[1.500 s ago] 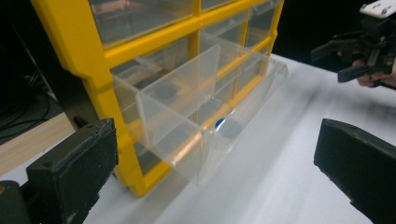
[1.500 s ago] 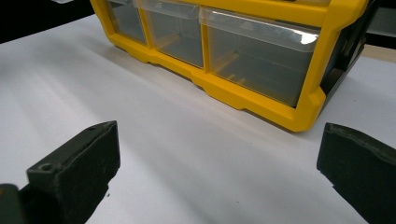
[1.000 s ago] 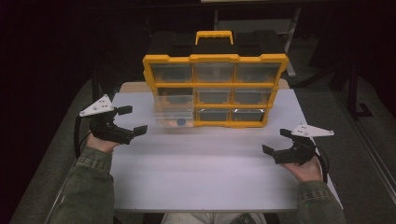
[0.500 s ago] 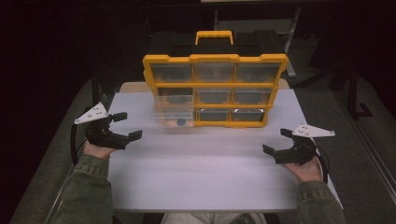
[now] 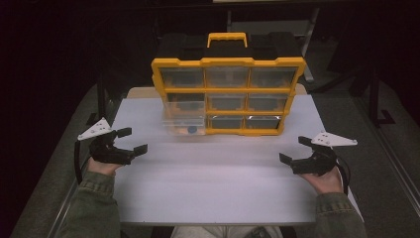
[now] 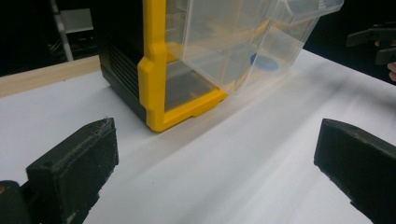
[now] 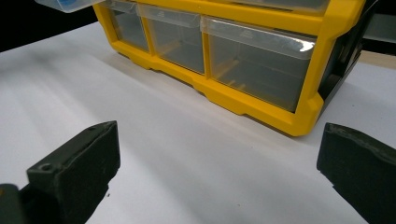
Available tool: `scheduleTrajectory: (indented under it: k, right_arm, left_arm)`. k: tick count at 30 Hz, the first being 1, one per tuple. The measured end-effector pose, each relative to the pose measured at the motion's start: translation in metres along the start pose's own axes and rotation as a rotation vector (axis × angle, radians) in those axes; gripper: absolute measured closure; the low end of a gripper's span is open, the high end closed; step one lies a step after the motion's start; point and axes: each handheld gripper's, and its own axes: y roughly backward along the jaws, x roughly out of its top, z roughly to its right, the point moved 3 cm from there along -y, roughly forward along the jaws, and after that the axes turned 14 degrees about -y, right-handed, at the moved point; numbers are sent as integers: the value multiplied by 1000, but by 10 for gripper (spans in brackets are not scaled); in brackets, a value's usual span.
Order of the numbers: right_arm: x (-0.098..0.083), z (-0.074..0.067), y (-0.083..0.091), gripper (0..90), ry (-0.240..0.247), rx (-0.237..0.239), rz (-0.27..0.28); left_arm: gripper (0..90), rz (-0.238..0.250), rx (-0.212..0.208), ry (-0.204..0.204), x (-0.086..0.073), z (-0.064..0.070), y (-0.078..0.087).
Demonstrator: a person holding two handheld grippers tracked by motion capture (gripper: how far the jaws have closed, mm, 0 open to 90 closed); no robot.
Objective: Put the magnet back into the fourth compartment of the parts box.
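I count one yellow organizer case (image 5: 228,94), standing upright at the far side of the one white table (image 5: 218,183). Its front carries nine clear drawers in three rows of three; eight sit flush in the case, and one pulled-out drawer (image 5: 184,124) juts from the case's lower left corner (bottom of the left column, as far as I can tell). Inside that drawer I see one small blue item (image 5: 192,130), too small to identify. On top of the case there is one yellow handle (image 5: 227,37). In front of the case I have two grippers: one left gripper (image 5: 132,140) and one right gripper (image 5: 294,150), each with two black jaws spread apart.
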Motion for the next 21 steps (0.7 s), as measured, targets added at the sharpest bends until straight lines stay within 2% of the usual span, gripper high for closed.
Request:
scheduleTrajectory:
  k: [6,16,21]
  right_arm:
    - [0,0,1,0,-1,2,2]
    - [1,-1,2,0,-1,7,6]
    - [0,-1,1,0,-3,8,4]
  left_arm:
    - [0,22,25,15,-9,-1,3]
    - [0,21,79,53,-26,0,6]
    - [0,30,81,65,-28,-1,6]
